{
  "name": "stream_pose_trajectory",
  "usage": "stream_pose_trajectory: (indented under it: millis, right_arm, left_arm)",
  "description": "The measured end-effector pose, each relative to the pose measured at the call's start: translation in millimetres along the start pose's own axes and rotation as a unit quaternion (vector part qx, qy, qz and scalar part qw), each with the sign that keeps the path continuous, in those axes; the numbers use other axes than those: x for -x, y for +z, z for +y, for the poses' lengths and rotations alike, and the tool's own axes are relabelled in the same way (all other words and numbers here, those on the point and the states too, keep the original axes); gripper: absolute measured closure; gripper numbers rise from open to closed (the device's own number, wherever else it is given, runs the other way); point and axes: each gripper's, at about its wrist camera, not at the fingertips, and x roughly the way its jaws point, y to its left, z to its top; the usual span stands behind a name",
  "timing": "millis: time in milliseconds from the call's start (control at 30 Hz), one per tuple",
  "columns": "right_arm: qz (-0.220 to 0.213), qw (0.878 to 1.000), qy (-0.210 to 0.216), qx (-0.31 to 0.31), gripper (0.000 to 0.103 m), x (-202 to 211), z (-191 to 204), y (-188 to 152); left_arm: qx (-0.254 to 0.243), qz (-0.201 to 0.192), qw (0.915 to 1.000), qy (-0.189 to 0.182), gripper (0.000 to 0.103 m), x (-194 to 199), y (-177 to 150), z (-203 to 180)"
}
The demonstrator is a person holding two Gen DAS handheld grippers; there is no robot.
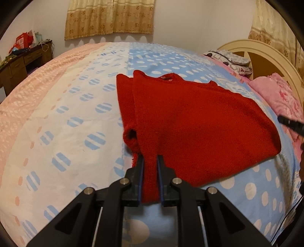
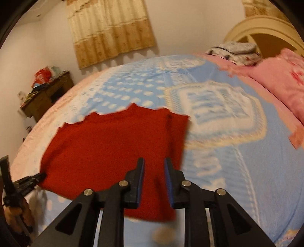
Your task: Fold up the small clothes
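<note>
A red knit sweater point(image 1: 199, 123) lies folded on the bed, its neckline at the far side and a sleeve cuff point(image 1: 131, 135) tucked along its left edge. My left gripper point(image 1: 150, 157) is shut on the sweater's near hem, and the knit fills the narrow gap between its pads. In the right wrist view the sweater point(image 2: 114, 142) is blurred. My right gripper point(image 2: 153, 161) hovers over the near right corner with its jaws apart, and the pads do not press the cloth. The left gripper point(image 2: 39, 175) and the hand point(image 2: 17, 214) holding it show at the sweater's left corner.
The bed sheet point(image 1: 76, 114) is blue, white and pink with spots. Pink pillows point(image 1: 275, 95) and a cream headboard point(image 1: 266, 55) lie to the right. A cluttered brown desk point(image 1: 19, 62) stands at the far left, with curtains point(image 1: 110, 17) on the wall behind.
</note>
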Motion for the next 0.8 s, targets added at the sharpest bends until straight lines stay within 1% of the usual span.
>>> stream_pose_trajectory:
  millis: [33,67,133,200,267,367,400,533,667,800]
  right_arm:
    - [0.003,1.000,0.005,0.011,0.064,-3.2,7.3,1.1]
    - [0.010,0.999,0.015,0.028,0.053,-10.0,18.3,2.6]
    - [0.022,0.998,0.021,0.048,0.053,-20.4,30.3,2.7]
    - [0.045,0.998,0.014,0.053,0.053,-35.8,36.1,2.3]
    - [0.059,0.997,0.011,0.048,0.053,-45.4,33.9,-0.8]
    - [0.084,0.995,-0.015,0.045,0.053,-60.1,25.5,-11.2]
    - [0.092,0.995,-0.016,0.041,0.053,-64.2,21.3,-16.9]
    - [0.082,0.995,-0.011,0.047,0.054,-58.3,14.6,-26.5]
    - [0.077,0.995,-0.017,0.056,0.054,-58.6,16.1,-28.7]
    - [0.063,0.996,-0.024,0.066,0.054,-57.8,19.0,-33.5]
  left_arm:
    - [-0.002,0.000,1.0000,0.002,0.086,0.0,-0.3,-0.7]
    - [-0.004,0.000,1.0000,0.006,0.086,-0.4,-0.3,-1.6]
    - [-0.010,0.001,0.9999,0.013,0.086,-0.4,-0.1,-4.2]
    - [-0.016,0.001,0.9997,0.019,0.085,-0.1,-0.2,-5.6]
    - [-0.020,0.000,0.9996,0.022,0.085,0.4,-0.8,-6.4]
    - [-0.021,-0.001,0.9995,0.022,0.085,0.4,-0.8,-5.8]
    - [-0.022,-0.002,0.9995,0.023,0.085,0.4,-0.9,-6.3]
    - [-0.026,-0.003,0.9993,0.025,0.085,0.1,-1.4,-6.9]
    - [-0.033,-0.004,0.9989,0.033,0.085,0.0,-1.8,-10.0]
    - [-0.041,-0.008,0.9982,0.042,0.085,0.6,-3.5,-13.1]
